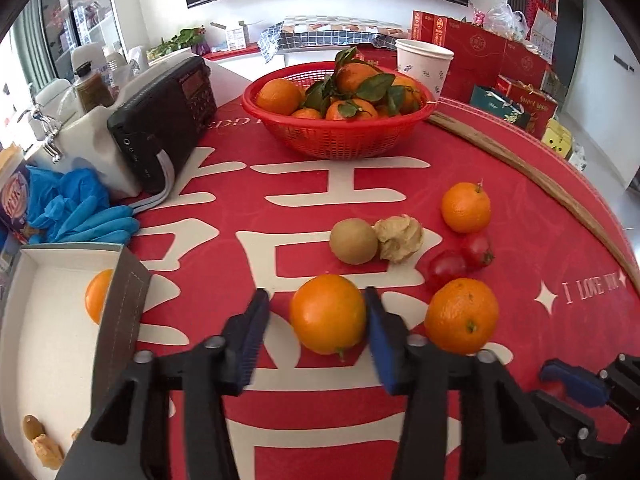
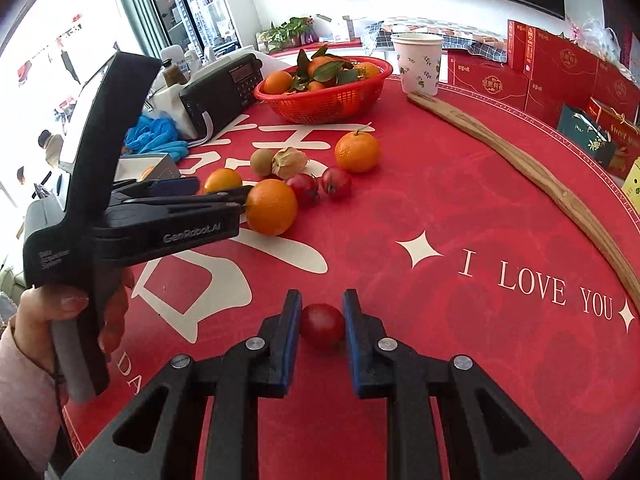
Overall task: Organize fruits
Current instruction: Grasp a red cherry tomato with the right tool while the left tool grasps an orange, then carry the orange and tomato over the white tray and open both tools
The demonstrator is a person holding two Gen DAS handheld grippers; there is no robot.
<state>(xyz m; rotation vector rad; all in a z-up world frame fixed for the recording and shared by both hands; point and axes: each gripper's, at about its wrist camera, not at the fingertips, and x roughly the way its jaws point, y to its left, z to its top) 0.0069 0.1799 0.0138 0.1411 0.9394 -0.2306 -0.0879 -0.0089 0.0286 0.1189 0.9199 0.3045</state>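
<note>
Fig. Two claws at work on a red counter (image 2: 460, 184), fruit scattered; white box (image 1: 48, 320) at left w/ one orange (image 1: 98, 296) already inside.

Risks. (a) Left claw (image 1: 316, 334) straddles a loose orange (image 1: 328, 318), but only the right pad looks to touch; the left pad stands clear of the skin. If it closes off-centre, the round fruit may roll out fwd toward the kiwi (image 1: 354, 241) and the dried husk (image 1: 400, 238). (b) A 2nd orange (image 1: 461, 315) sits just beside the right finger; a sideways sweep could knock it into the two small red fruits (image 1: 460, 258). (c) Right claw (image 2: 322, 332) brackets a small red tomato-like fruit (image 2: 322, 325), soft by the look of it; too hard a squeeze would prob. bruise or split it. (d) Box wall stands near the left claw, so a low carry may clip its rim.

Claws. Left: moderately wide, about orange-width plus a gap, nothing gripped yet. Right: narrow, pads flush w/ the red fruit on both sides. Whether it is truly pinched or merely framed can't be told, as the fruit appears to rest on the counter.

Other fruit. A stemmed orange (image 1: 466, 207) lies farther back; the red basket (image 1: 340, 136) beyond holds leafy oranges.
</note>
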